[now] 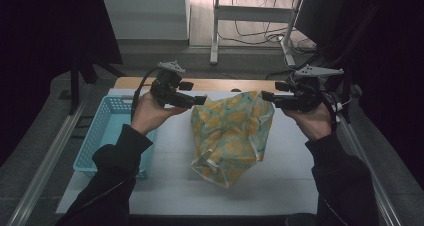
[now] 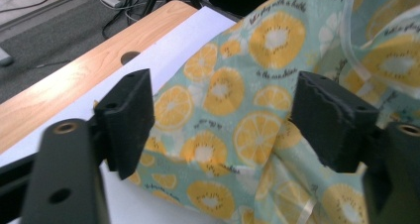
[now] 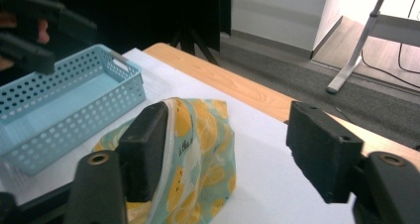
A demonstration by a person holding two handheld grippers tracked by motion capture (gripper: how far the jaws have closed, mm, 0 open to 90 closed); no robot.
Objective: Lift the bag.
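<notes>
A lemon-print bag [image 1: 231, 133] stands slumped at the centre of the frame on the white surface [image 1: 280, 186]. The left gripper [image 1: 199, 100] and right gripper [image 1: 267, 96] flank its top, jaws apart, clamping nothing. A blue basket [image 1: 102, 131] sits at the left.

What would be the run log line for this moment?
left gripper: open | right gripper: open | lemon-print bag: between both, standing on table
</notes>
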